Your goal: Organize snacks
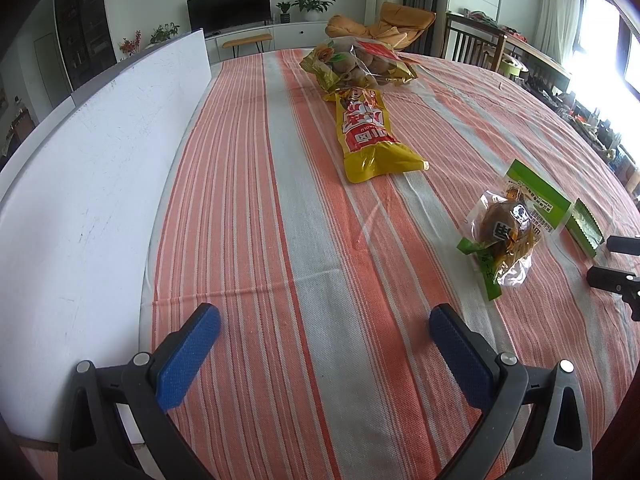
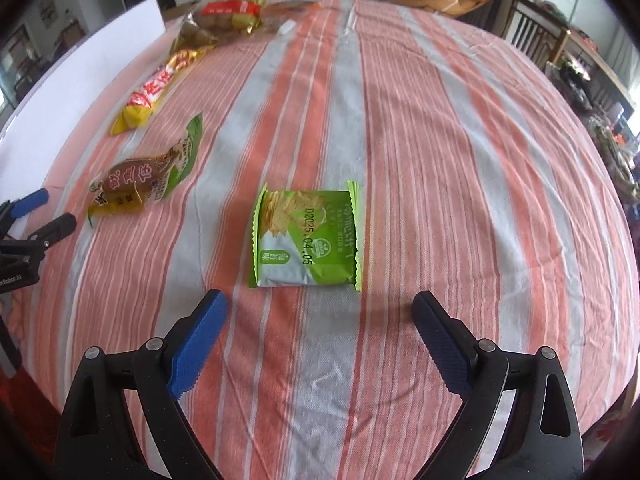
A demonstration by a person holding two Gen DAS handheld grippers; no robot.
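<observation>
The left gripper (image 1: 325, 320) has its two blue pads wide apart and holds nothing. It hangs low over the striped cloth (image 1: 280, 200) on the worktop, and no snack lies between its fingers. A white board (image 1: 100, 152) lies along the cloth's left side. Ahead of this gripper lies a long yellow bag (image 1: 366, 136) with red print, flat on the cloth. Past it, at the far end, sits a clear bag of round brown snacks (image 1: 356, 64), touching the yellow bag's far end. To the right lies a small clear pack (image 1: 506, 232) with a brown snack inside and green trim. Just beside that pack is the green cracker pack (image 1: 582, 228), seen on edge from here. The right gripper (image 2: 320, 310) also has its blue pads wide apart and holds nothing. The green cracker pack (image 2: 306, 236) lies flat on the cloth right in front of it, near the fingertips but not touching them. The pack shows a printed date and pictures of crackers. From the right view, the brown snack pack (image 2: 146, 182) is off to the left, and the yellow bag (image 2: 154, 90) lies farther back.
</observation>
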